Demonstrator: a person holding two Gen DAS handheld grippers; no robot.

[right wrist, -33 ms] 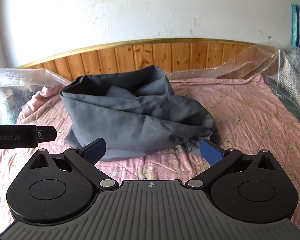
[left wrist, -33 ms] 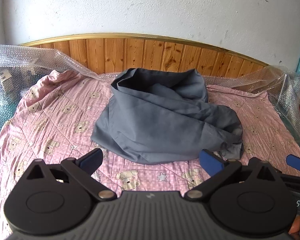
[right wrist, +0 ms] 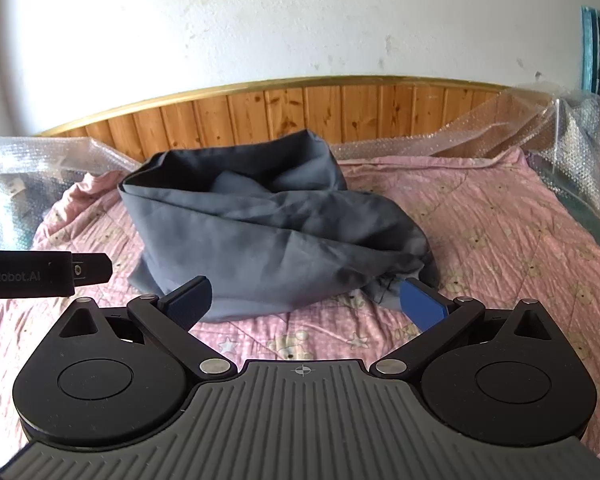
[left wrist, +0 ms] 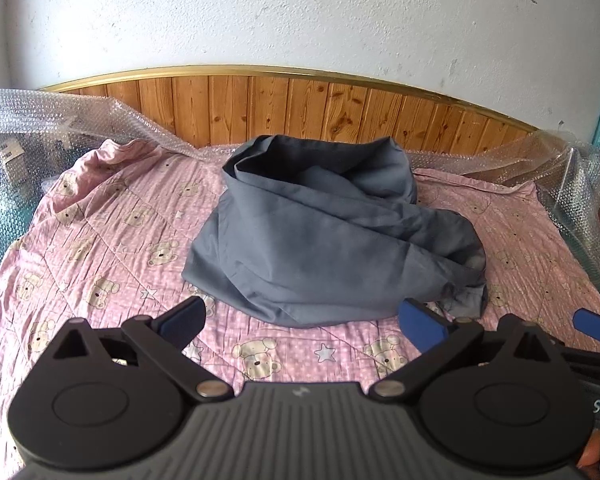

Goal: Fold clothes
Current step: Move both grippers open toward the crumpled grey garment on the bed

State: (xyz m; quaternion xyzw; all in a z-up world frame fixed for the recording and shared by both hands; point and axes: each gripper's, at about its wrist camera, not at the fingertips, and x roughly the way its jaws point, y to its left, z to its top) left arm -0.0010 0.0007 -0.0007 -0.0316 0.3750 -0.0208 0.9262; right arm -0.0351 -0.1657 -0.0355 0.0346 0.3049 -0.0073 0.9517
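A crumpled dark grey garment point(left wrist: 324, 236) lies in a heap in the middle of the bed; it also shows in the right wrist view point(right wrist: 268, 240). My left gripper point(left wrist: 304, 320) is open and empty, just short of the heap's near edge. My right gripper point(right wrist: 306, 302) is open and empty, its blue fingertips point(right wrist: 422, 304) close to the garment's near right corner. The right gripper's blue finger point(left wrist: 596, 326) shows at the right edge of the left wrist view. The left gripper's body point(right wrist: 44, 274) shows at the left of the right wrist view.
The bed has a pink bear-print quilt point(left wrist: 112, 248) and a wooden headboard point(left wrist: 284, 104) against a white wall. Bubble wrap point(left wrist: 28, 128) lies along the left, back and right point(right wrist: 572, 128) edges of the bed.
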